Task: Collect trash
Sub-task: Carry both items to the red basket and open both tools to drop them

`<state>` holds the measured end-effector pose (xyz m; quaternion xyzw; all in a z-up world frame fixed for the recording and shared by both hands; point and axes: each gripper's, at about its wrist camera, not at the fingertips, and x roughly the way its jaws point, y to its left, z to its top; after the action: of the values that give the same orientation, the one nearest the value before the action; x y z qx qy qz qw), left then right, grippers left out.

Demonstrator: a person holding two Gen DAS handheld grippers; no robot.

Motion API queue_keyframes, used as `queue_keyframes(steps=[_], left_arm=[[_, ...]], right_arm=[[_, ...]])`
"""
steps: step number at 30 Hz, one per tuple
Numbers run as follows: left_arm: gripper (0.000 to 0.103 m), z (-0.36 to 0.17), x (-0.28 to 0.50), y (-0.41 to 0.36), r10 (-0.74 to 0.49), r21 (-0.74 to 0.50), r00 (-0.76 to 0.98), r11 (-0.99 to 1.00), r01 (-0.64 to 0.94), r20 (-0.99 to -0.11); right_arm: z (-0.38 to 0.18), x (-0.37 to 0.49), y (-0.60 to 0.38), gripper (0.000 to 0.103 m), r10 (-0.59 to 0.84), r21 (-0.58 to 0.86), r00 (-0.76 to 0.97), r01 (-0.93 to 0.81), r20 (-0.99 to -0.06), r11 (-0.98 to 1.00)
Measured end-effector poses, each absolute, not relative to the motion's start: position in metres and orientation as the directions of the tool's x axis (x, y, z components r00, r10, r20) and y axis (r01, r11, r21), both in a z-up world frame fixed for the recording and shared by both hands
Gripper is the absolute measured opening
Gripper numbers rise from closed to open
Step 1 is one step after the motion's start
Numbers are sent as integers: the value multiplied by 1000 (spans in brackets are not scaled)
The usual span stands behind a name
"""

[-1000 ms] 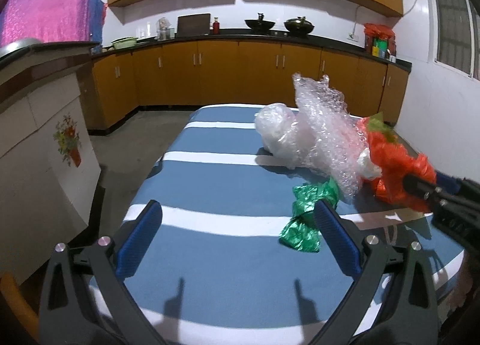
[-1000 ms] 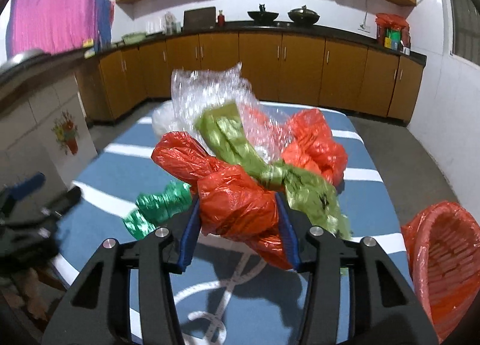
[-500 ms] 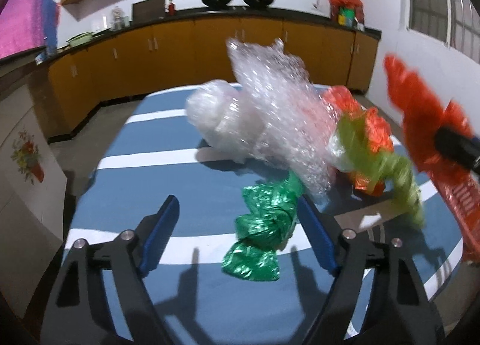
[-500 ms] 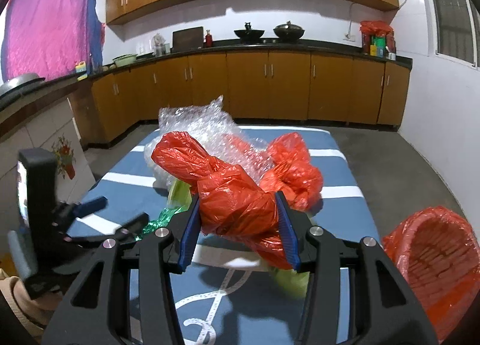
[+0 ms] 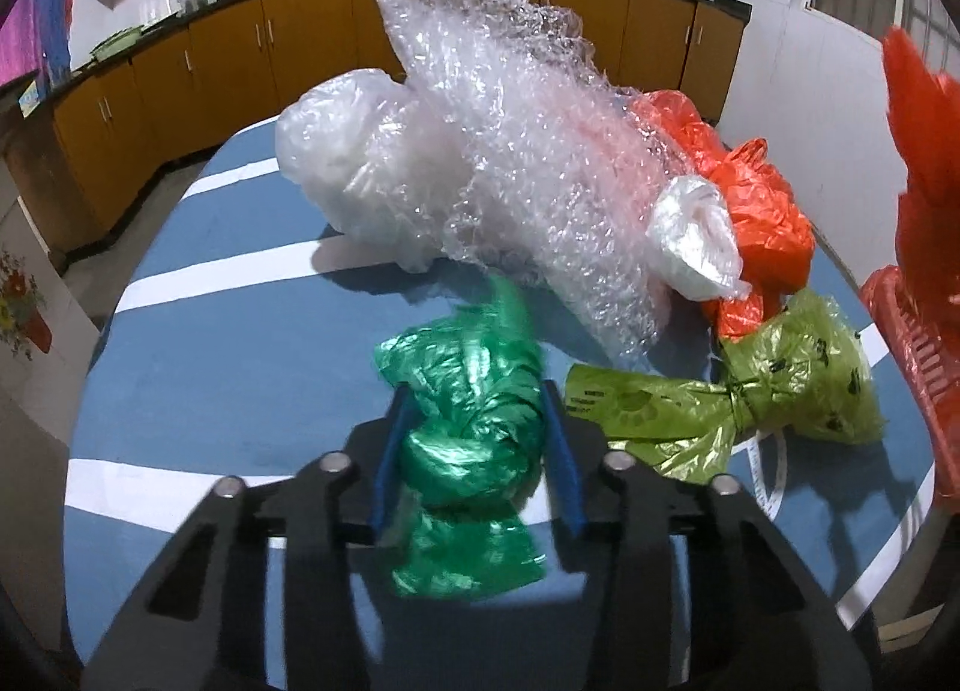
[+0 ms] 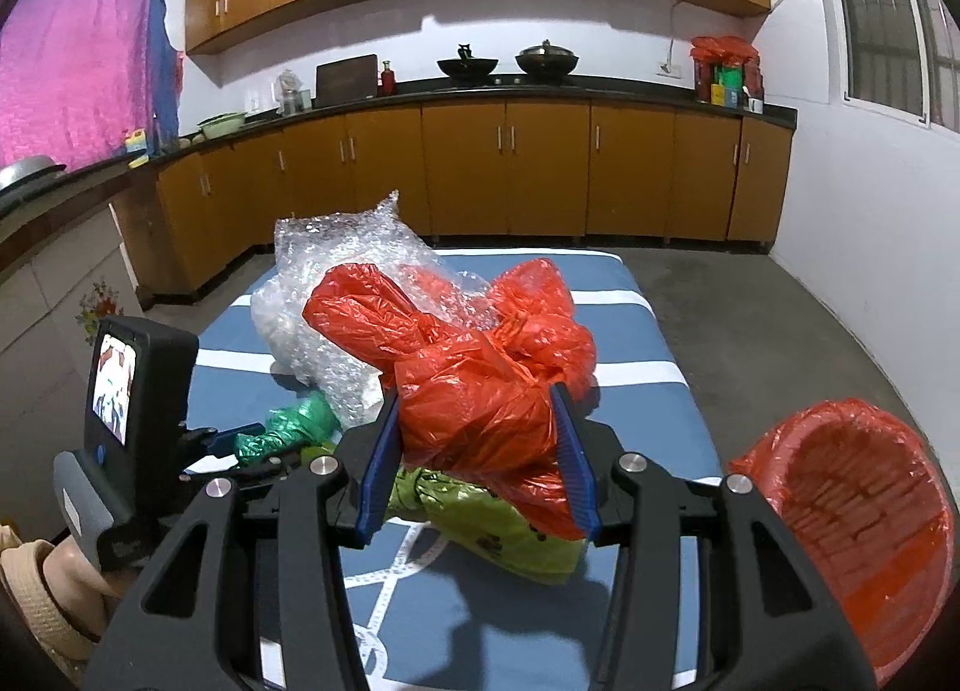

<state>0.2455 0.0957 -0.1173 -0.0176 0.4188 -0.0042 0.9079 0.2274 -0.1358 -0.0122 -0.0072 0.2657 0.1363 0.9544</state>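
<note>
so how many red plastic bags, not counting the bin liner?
2: one red bag clamped in the right gripper, the other red bag on the table behind the bubble wrap. More may be hidden underneath.

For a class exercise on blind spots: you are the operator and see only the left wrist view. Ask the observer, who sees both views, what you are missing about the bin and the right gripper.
Operator: My left gripper is shut on the dark green plastic bag. What is that red shape at my right edge?
Observer: A red basket lined with a red bag, standing beside the table's right edge.
Operator: Anything in it?
Observer: From the right wrist view its visible inside shows only the liner.
Operator: And the right gripper?
Observer: The right gripper is shut on a knotted red plastic bag, held above the light green bag on the blue tablecloth.
</note>
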Motion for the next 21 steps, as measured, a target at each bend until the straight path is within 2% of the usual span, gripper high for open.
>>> queue_keyframes(steps=[4, 13, 21], left_arm=[[33, -111, 242, 106, -15, -39, 667, 999, -21, -745], [33, -69, 224, 110, -21, -49, 732, 999, -17, -680], [33, -21, 225, 55, -127, -72, 779, 992, 105, -614]], right_arm=[[-12, 225, -140, 48, 252, 64, 826, -255, -505, 965], [-7, 216, -154, 48, 240, 72, 841, -234, -484, 969], [2, 209, -194, 48, 171, 65, 870, -159, -463, 985]])
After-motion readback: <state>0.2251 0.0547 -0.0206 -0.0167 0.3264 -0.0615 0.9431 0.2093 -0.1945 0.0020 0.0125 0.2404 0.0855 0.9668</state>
